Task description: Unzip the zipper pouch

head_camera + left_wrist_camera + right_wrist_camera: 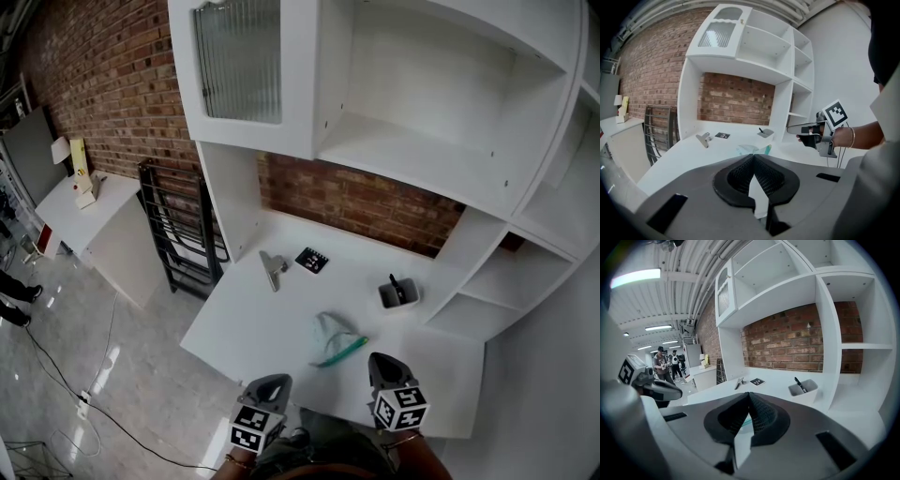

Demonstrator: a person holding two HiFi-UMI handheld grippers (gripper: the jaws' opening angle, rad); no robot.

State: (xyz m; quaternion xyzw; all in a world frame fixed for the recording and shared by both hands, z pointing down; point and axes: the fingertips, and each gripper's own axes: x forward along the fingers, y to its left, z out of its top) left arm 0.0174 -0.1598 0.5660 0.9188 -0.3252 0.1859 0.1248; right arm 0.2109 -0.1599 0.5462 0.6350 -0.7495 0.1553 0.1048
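A clear zipper pouch (336,339) with a teal zipper strip lies on the white desk (272,323), a little right of its middle. In the left gripper view the pouch (753,149) shows just past the jaw tips; in the right gripper view only a teal sliver of the pouch (746,422) peeks between the jaws. Both grippers hang near the desk's front edge, short of the pouch. My left gripper (269,383) is shut and holds nothing. To its right, my right gripper (383,363) is shut and empty too. Neither touches the pouch.
A metal clip (273,268) and a black marker card (311,261) lie at the back left of the desk. A small white tray (397,294) with a black pen sits at the back right. White shelving (441,112) hangs overhead. A black rack (178,234) stands left.
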